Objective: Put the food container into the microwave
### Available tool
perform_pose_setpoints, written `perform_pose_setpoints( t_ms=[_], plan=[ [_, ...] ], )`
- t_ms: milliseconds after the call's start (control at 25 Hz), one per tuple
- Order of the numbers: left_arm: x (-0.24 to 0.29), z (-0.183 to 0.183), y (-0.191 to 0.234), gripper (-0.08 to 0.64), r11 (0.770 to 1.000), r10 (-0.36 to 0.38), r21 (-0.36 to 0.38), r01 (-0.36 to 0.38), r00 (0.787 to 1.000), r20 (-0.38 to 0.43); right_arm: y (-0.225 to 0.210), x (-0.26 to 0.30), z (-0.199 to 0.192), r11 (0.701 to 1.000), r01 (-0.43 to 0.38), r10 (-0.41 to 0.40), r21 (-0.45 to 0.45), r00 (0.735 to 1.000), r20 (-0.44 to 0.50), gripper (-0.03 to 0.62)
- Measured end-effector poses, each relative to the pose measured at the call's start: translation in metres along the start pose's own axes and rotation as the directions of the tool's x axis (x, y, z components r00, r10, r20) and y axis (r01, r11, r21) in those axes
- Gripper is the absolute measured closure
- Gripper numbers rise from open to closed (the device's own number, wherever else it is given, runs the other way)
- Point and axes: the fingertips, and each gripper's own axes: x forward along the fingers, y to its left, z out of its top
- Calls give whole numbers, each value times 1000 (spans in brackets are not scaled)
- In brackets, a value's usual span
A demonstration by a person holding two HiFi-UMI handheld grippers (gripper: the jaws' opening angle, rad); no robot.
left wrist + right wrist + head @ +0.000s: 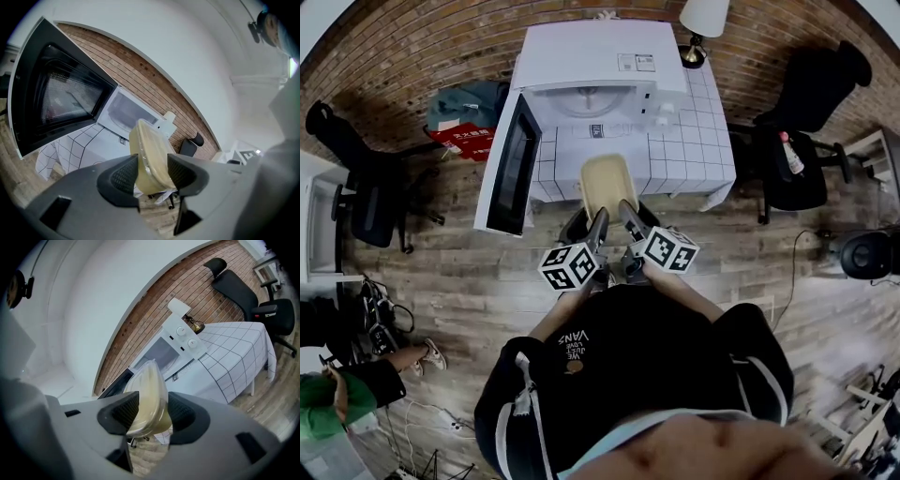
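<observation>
A pale yellow lidded food container (607, 185) hangs in the air at the table's front edge, in front of the white microwave (591, 70). Both grippers hold it from the near side. My left gripper (599, 221) is shut on its near left rim, and the container (150, 157) stands between that gripper's pads. My right gripper (626, 210) is shut on its near right rim, where the container (149, 397) fills the gap between the pads. The microwave door (514, 164) is swung open to the left, and the cavity (586, 101) shows a glass turntable.
The microwave stands on a table with a white checked cloth (694, 141). A lamp (701, 23) is at the back right. Black office chairs stand at the left (366, 192) and right (802, 150). A person in green (337, 398) crouches at the lower left.
</observation>
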Motion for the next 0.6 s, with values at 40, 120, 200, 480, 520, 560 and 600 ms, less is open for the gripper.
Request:
perform_pose_setpoints(
  t_ms=[40, 120, 200, 480, 520, 560, 600],
  plan=[
    [-1, 0, 2, 360, 1000, -6, 2, 6, 1000, -4, 1, 0, -2, 1000, 6, -6, 5, 1000, 4, 417],
    [-1, 1, 4, 360, 1000, -16, 3, 16, 1000, -8, 0, 1, -4, 1000, 18, -18, 9, 1000, 9, 417],
    [2, 1, 5, 360, 1000, -24, -1, 24, 1000, -10, -2, 2, -4, 1000, 26, -26, 7, 1000, 13, 417],
    [16, 6, 10, 360, 1000, -20, -15, 20, 1000, -14, -5, 15, 5, 999, 35, -35, 13, 999, 5, 417],
    [19, 8, 11, 360, 1000, -17, -16, 17, 1000, -14, -6, 18, 6, 999, 35, -35, 16, 999, 3, 417],
    [22, 10, 12, 360, 1000, -14, -17, 13, 1000, -13, -8, 21, 8, 999, 34, -34, 18, 999, 1, 417],
    [26, 11, 13, 360, 1000, -10, -18, 9, 1000, -12, -9, 24, 11, 999, 32, -32, 18, 999, -2, 417]
  ],
)
